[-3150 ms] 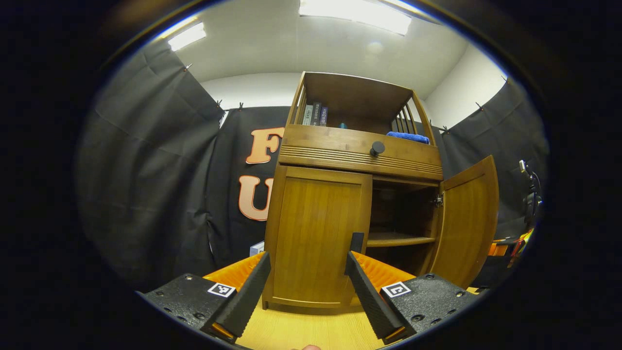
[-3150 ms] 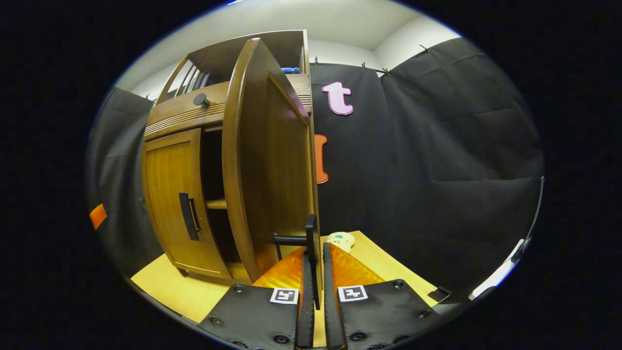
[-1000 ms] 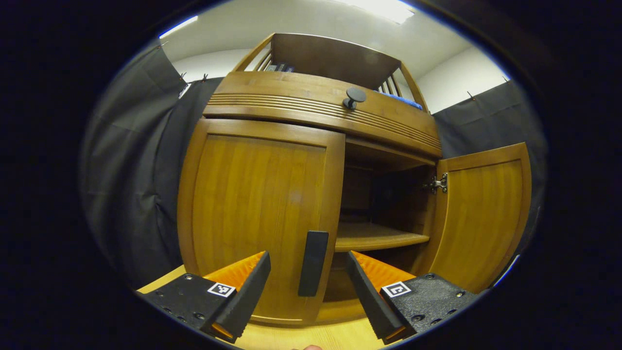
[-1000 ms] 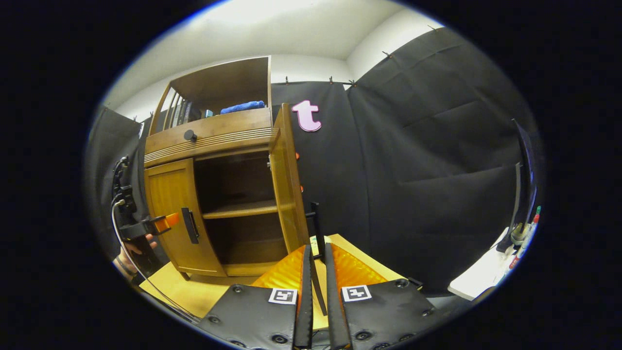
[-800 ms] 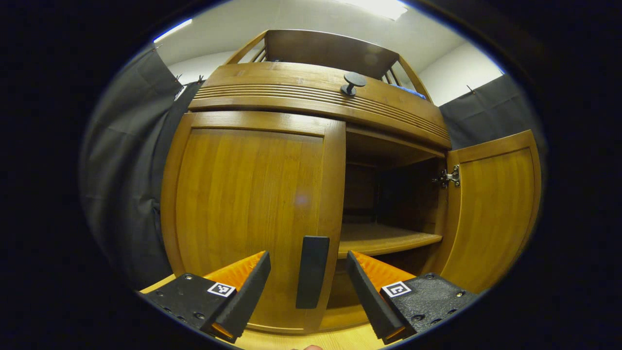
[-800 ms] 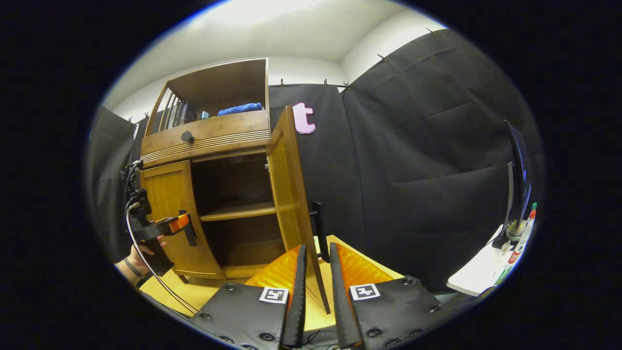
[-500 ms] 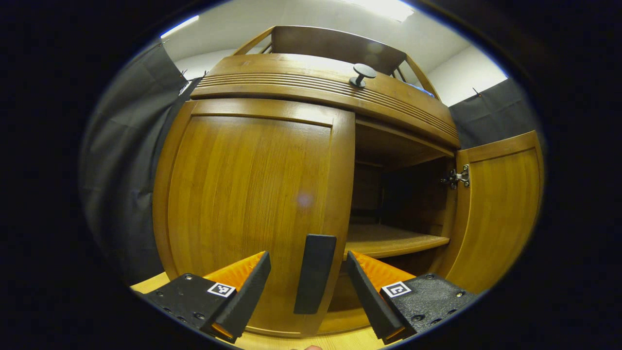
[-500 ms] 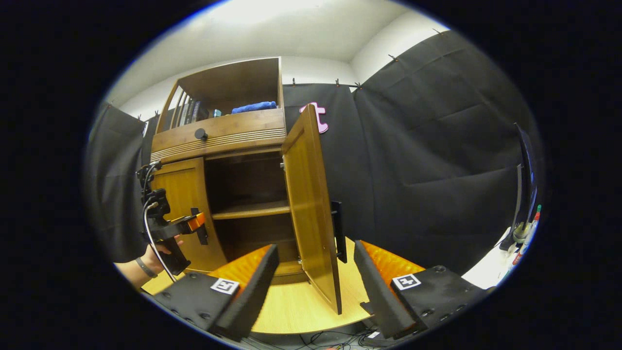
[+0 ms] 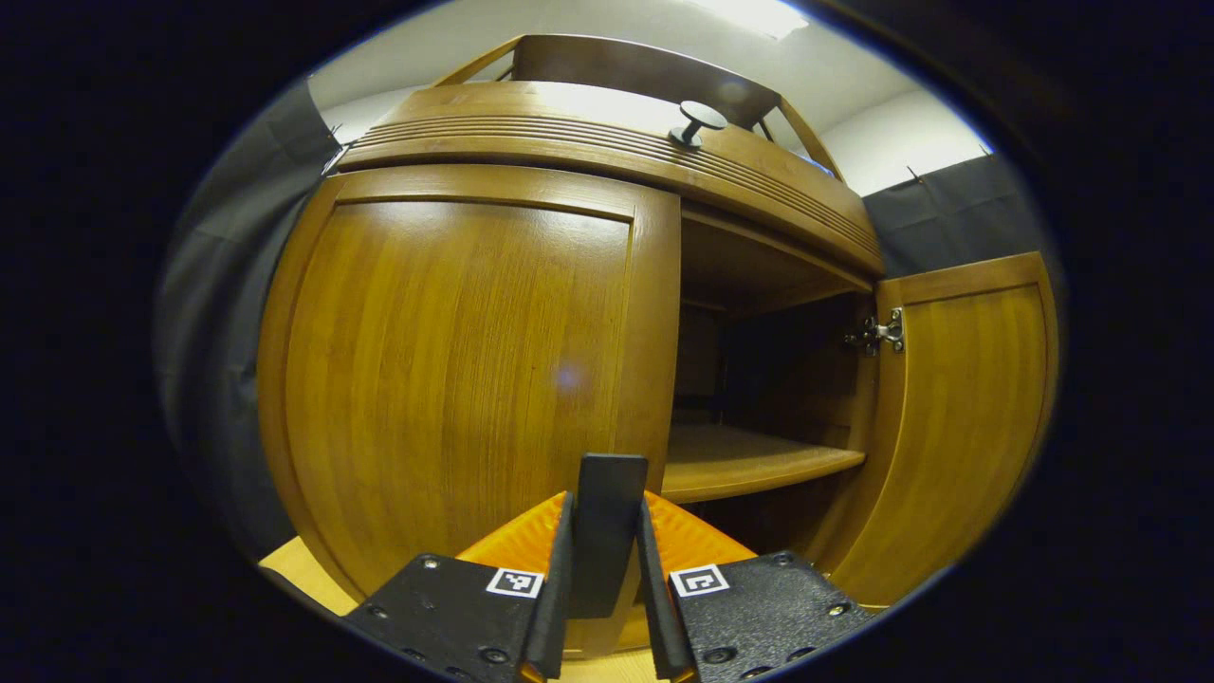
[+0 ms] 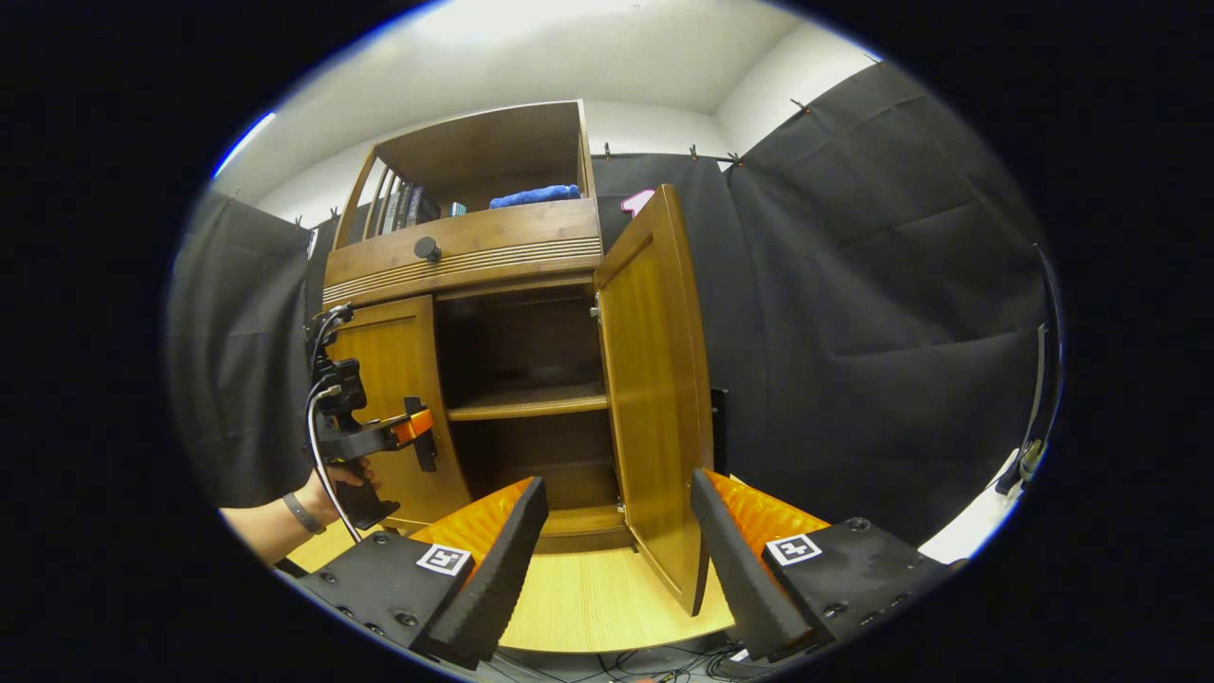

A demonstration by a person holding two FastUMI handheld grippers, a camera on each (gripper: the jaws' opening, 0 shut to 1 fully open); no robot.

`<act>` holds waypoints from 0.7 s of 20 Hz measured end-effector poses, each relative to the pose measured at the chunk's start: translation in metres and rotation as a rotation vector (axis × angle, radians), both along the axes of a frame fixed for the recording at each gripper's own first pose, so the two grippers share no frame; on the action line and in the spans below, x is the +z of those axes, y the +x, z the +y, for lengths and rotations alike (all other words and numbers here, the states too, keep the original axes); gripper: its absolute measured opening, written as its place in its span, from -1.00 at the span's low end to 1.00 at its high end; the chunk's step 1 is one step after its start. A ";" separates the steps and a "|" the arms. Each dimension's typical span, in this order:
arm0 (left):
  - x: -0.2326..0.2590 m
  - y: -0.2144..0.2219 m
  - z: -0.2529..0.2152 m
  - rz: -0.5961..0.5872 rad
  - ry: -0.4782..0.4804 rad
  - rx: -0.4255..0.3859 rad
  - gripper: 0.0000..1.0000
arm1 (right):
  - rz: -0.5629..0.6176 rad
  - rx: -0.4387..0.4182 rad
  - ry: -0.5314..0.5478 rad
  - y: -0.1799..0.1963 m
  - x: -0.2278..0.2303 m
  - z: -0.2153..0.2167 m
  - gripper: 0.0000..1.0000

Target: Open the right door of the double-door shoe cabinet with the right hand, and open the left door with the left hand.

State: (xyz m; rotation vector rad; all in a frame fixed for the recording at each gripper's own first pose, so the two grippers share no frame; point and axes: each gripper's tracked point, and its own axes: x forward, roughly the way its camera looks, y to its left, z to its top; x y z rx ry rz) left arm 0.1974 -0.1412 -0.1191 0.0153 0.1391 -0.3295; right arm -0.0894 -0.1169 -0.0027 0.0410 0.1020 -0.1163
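Since half a second ago the left tool (image 9: 601,607) has closed from wide apart onto the flat black bar handle (image 9: 607,517) of the honey-brown wooden left door (image 9: 455,370); both fingers now press its sides. The right tool (image 10: 616,560) stands with its fingers spread wide and grips nothing, just clear of the matching wooden right door (image 10: 654,379), which hangs swung open to the right of the two-door wooden shoe cabinet (image 10: 493,251). In the right gripper view the left tool (image 10: 417,432) shows at the left door's handle, held by a person's hand (image 10: 346,479).

Assessment: the left door remains shut against the frame. The pull should follow an arc about the far-left hinge edge, with the clamp kept square on the handle so it does not slip off. The light wooden table (image 10: 588,607) under the cabinet appears unobstructed.
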 end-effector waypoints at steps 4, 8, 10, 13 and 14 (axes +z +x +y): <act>-0.003 -0.004 0.002 0.030 -0.005 0.003 -0.45 | 0.014 0.019 0.013 -0.001 -0.001 0.004 0.95; 0.011 -0.036 0.012 0.000 0.065 0.008 -0.44 | 0.031 0.044 0.009 0.001 -0.006 0.011 0.95; 0.018 -0.059 0.025 -0.001 0.109 0.015 -0.44 | 0.041 0.051 0.004 -0.001 -0.010 0.014 0.95; 0.031 -0.090 0.045 0.001 0.109 0.020 -0.46 | 0.033 0.064 0.000 0.001 -0.009 0.019 0.95; 0.033 -0.099 0.052 0.000 0.103 0.024 -0.48 | 0.031 0.075 -0.002 0.002 -0.008 0.021 0.95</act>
